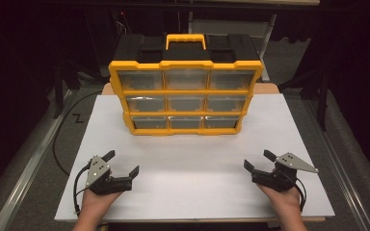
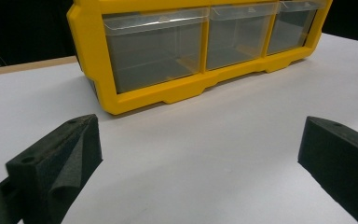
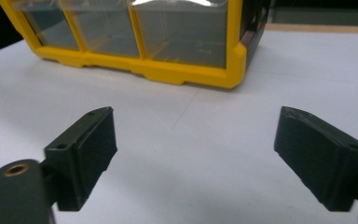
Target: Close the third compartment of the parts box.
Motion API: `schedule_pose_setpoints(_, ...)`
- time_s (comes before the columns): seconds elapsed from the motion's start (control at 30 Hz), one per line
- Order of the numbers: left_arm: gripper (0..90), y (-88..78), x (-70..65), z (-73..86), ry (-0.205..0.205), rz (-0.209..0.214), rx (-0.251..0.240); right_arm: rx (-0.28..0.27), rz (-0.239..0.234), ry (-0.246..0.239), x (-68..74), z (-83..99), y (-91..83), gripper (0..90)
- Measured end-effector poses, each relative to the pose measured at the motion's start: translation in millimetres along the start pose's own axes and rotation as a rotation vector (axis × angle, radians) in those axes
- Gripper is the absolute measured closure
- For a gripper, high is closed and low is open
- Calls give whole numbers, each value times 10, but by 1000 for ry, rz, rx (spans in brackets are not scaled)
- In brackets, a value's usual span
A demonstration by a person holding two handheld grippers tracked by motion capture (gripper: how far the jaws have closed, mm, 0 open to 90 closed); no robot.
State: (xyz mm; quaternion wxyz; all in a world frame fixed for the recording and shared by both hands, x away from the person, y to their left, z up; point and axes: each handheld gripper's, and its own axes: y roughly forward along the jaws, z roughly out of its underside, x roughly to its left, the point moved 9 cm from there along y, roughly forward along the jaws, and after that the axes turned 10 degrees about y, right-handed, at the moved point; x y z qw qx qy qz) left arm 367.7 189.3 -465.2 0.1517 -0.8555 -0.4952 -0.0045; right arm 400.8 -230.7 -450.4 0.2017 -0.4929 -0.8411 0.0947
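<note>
Nothing begun yet by the look of it: the yellow-and-black plastic drawer organiser (image 1: 185,91) stands mid-table, drawers all shut, while the left gripper (image 1: 122,162) and right gripper (image 1: 259,160) wait well apart from it, jaws wide and empty.

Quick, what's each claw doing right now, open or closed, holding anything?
Left claw: open, jaws spread wide, holding nothing, low over the white table.
Right claw: open, jaws spread wide, holding nothing.
</note>
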Motion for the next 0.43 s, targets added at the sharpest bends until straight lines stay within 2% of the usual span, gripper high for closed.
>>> schedule_pose_setpoints(0.07, 4, 2, -1, -7, -4, 1, -4, -28, 11, 9, 1, -51, -43, 8)
schedule_pose_setpoints(0.17, 4, 12, -12, -14, 1, 8, -4, -75, 21, 7, 9, -109, -120, 7)
schedule_pose_setpoints(0.33, 4, 48, -21, -25, -1, 12, -3, -58, 28, 6, -8, -52, -103, 7)
schedule_pose_setpoints(0.43, 4, 55, -28, -29, -1, 14, -3, -72, 36, 8, -27, -61, -130, 7)
